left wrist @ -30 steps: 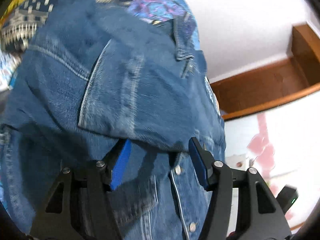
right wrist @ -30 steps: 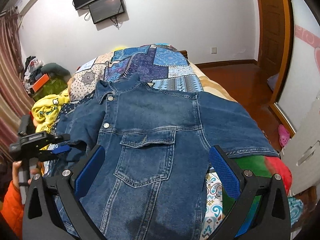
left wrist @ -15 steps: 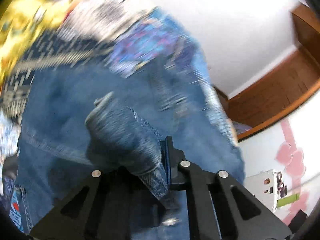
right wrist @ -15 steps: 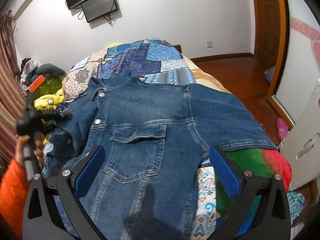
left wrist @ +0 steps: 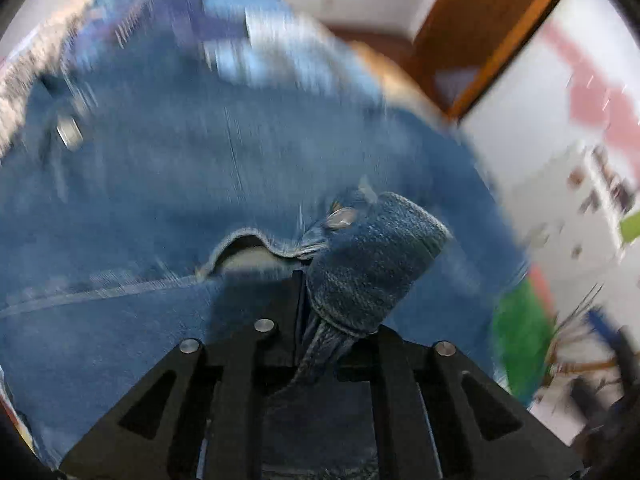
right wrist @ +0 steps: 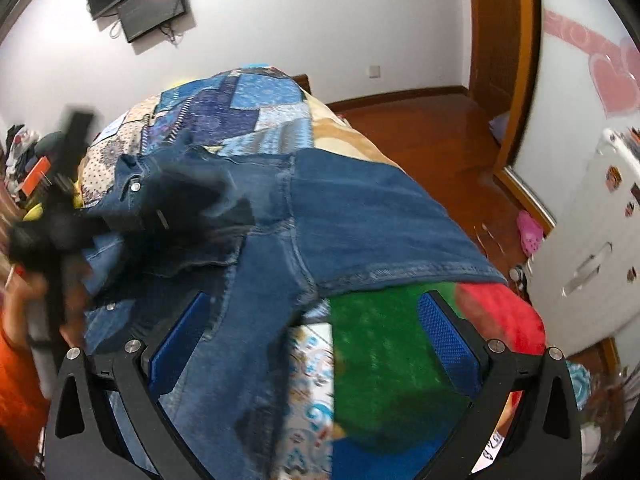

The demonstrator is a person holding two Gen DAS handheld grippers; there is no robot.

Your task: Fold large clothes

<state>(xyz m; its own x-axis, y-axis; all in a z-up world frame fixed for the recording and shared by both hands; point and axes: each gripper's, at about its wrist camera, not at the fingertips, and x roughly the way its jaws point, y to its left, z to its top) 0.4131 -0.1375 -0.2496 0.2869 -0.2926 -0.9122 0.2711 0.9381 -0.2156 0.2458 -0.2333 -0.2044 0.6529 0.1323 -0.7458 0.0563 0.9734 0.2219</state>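
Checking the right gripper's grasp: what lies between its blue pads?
Blue denim jacket hem and green blanket beneath the open right gripper, in the right wrist view.

The left gripper (left wrist: 316, 300) has its two black fingers pressed together, and a thick bunch of the denim jacket (left wrist: 372, 256) is pinched between them. In the right wrist view this gripper (right wrist: 160, 216) is blurred and reaches across from the left side, with the person's hand (right wrist: 44, 304) on its handle. The right gripper (right wrist: 312, 340) has its jaws wide apart, both blue pads (right wrist: 446, 336) bare, and it holds nothing.
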